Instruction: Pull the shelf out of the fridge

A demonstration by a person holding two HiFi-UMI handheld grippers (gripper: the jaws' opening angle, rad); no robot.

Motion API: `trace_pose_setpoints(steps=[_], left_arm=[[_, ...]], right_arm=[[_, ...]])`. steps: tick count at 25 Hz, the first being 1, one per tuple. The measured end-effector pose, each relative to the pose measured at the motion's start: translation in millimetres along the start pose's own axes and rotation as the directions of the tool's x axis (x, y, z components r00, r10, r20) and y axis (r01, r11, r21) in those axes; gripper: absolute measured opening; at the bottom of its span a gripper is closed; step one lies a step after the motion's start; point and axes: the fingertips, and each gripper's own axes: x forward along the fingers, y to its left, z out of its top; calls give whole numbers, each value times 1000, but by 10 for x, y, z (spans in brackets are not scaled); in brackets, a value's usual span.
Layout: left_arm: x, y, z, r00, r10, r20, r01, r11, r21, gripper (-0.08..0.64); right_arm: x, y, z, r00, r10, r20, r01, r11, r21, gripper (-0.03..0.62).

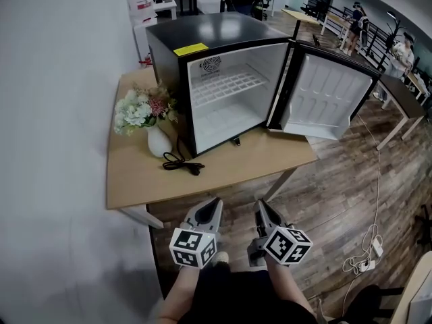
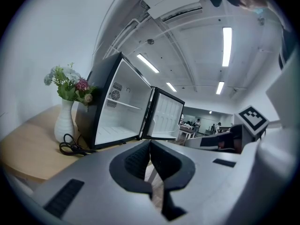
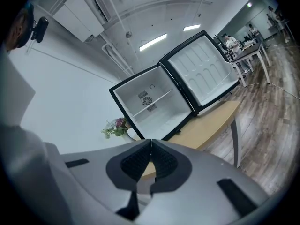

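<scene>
From where I stand, the small black fridge (image 1: 202,29) sits on the pale wooden table (image 1: 229,164) with its white-lined door (image 1: 331,90) swung wide open to the right. The white wire shelf (image 1: 226,85) lies level across the upper part of the white cavity, wholly inside it.

The person holds both grippers low in front of the body, short of the table's near edge and well apart from the fridge and the shelf. The left gripper (image 1: 214,202) and the right gripper (image 1: 260,205) lie side by side, near each other, with their tips aimed towards the open fridge. Each one has its jaws pressed together, and the ridged dark pads meet at the tip with nothing caught between them.

In the left gripper view the shelf shows above and to the left of the closed tip. In the right gripper view it sits almost straight above the tip.

Just beside the fridge's left wall stands a white ceramic vase of pale flowers (image 1: 156,140). A black power cable (image 1: 181,164) lies coiled on the table just in front of the vase.
</scene>
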Motion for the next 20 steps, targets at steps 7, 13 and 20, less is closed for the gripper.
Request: trace_pose_setpoints(steps=[7,13,20], left_arm=[[189,137,3,1000,-16,-15,15,1000,-15,5],[335,203,69,1000,-18,-7,18,1000,-23,5],[692,389,180,1000,27,7,-27,999,-33,5]], right_arm=[[170,-73,-22,1000,-8,-9,8,1000,30,-8],[371,-162,131,1000,-12,0,12,999,31,-8],[770,-268,248,999,39,-33,-37,998,44,-8]])
